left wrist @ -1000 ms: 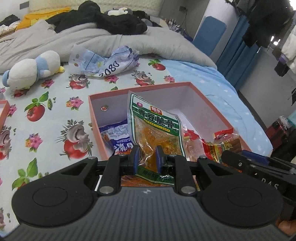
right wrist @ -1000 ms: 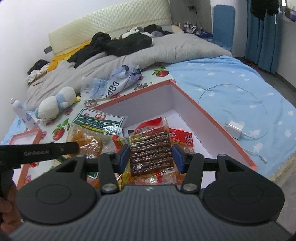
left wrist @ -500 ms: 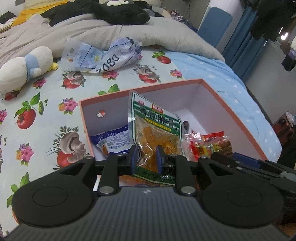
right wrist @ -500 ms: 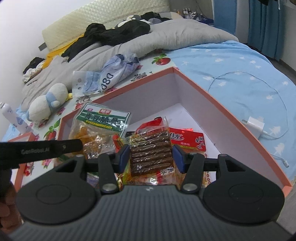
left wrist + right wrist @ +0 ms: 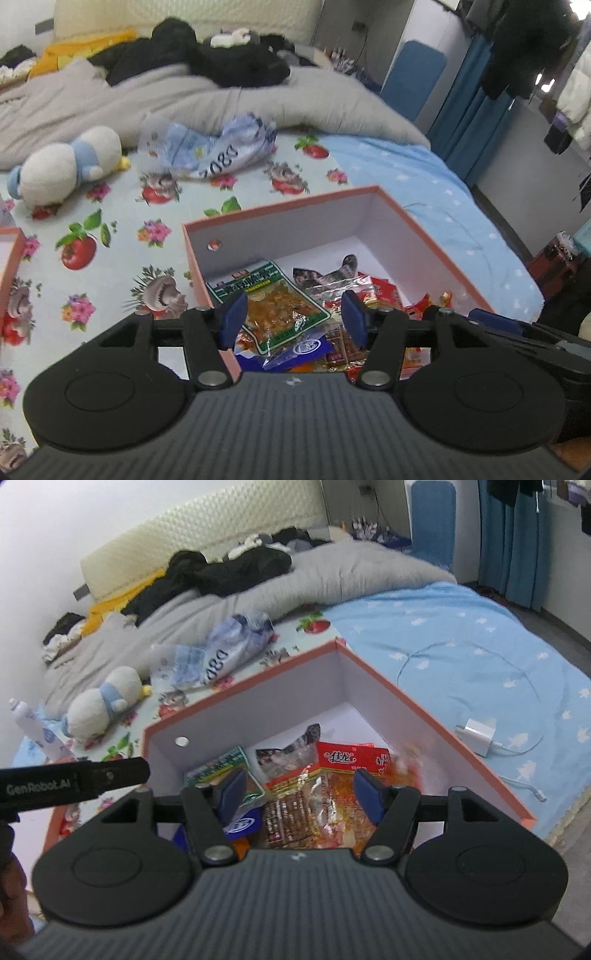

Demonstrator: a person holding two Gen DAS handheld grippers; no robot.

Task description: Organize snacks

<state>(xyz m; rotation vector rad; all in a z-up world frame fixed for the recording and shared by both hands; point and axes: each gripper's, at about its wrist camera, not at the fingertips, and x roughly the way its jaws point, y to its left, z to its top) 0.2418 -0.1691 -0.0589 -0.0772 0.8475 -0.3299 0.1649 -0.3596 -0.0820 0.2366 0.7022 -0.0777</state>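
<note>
I have both tools over the pink box (image 5: 436,243), which sits on the fruit-print sheet (image 5: 110,221) of the bed; I judge this the drop-off step of sorting the snacks, since the packets lie loose inside the box and neither tool holds one. The left gripper (image 5: 293,321) has its jaws opening, pads clear of everything; the green-labelled packet (image 5: 273,299) lies flat on the box floor below and between them, resting partly on a blue packet (image 5: 306,347). The right gripper (image 5: 303,797) is opening too, nothing pinched; beneath it lies a clear packet of brown sticks (image 5: 291,812), with a red packet (image 5: 351,758) just behind it. I read the pile as crowded toward the near wall because that is where the tools reach in. A plush toy (image 5: 62,162), a crumpled blue-and-white bag (image 5: 214,151) and a white charger (image 5: 478,736) lie outside the box, well apart from it.

The near wall of the box and the nearest packets are hidden behind the tool bodies; the box's right end blurs into red wrappers I cannot separate; a second pink edge (image 5: 13,258) is cut off at the left of the left view.
</note>
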